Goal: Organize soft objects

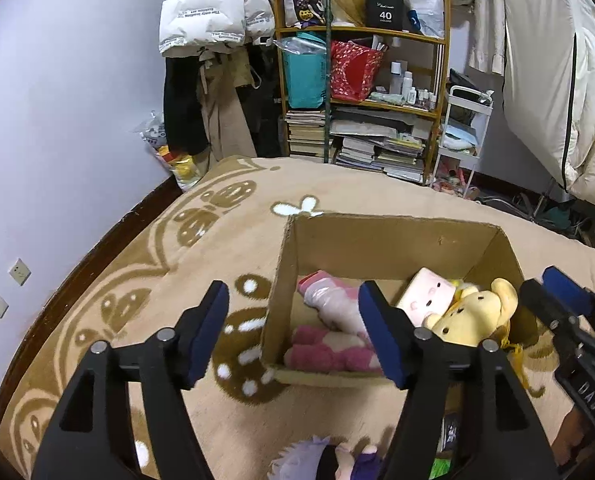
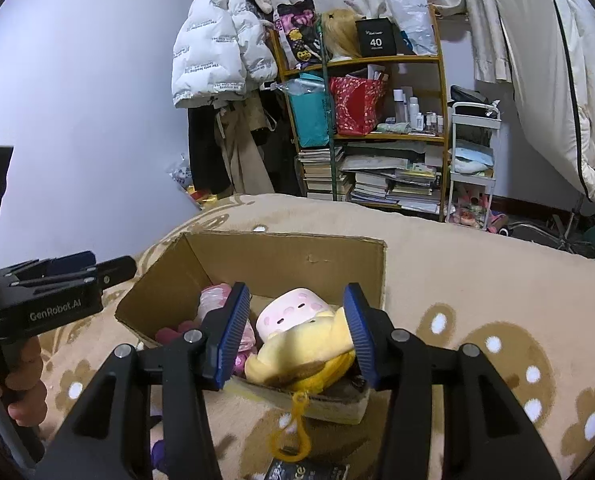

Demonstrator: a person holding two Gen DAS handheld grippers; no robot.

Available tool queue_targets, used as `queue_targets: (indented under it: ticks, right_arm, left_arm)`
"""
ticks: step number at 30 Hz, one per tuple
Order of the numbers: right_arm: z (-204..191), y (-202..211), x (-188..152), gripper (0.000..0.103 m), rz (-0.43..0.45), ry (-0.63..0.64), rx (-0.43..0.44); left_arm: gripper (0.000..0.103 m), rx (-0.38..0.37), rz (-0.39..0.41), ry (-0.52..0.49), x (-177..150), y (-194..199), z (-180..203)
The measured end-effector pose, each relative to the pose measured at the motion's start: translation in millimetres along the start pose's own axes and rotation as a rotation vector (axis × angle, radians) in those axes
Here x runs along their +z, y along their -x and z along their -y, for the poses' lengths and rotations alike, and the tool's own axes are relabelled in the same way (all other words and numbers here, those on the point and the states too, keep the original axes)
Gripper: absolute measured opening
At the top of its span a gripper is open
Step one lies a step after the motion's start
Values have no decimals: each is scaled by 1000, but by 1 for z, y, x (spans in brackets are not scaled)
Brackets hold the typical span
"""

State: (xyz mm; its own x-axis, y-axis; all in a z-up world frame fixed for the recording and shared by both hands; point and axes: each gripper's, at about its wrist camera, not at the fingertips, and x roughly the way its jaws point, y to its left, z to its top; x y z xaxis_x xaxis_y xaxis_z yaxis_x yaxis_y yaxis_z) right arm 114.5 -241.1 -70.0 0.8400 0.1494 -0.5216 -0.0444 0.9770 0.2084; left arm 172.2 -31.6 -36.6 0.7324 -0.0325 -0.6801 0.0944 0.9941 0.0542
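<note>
An open cardboard box (image 1: 393,240) (image 2: 281,256) stands on a beige patterned blanket. Inside lie a pink-and-white plush (image 1: 329,354), a plastic-wrapped pink toy (image 1: 331,300) and a pink square plush with a face (image 1: 427,296) (image 2: 289,312). A yellow plush (image 1: 477,314) (image 2: 301,354) with a yellow clip (image 2: 291,438) rests on the box's near right corner. My right gripper (image 2: 295,334) is open, its jaws wide around the yellow plush. My left gripper (image 1: 293,332) is open and empty over the box's left wall. A purple-haired doll (image 1: 337,460) lies below it.
A bookshelf (image 1: 361,92) with books, bags and bottles stands behind, with hanging coats (image 1: 213,20) to its left and a white cart (image 1: 463,136) to its right. A dark packet (image 2: 309,472) lies on the blanket near the box.
</note>
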Motion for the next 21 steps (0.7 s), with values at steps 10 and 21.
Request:
queue_targets:
  ticks: [10, 21]
  right_arm:
    - [8, 27, -8, 82, -39, -61, 14]
    - [-1, 47, -27, 99, -135, -66, 2]
  left_arm:
    - [87, 7, -50, 21, -17, 26, -13]
    - [96, -8, -136, -10, -38, 51, -13]
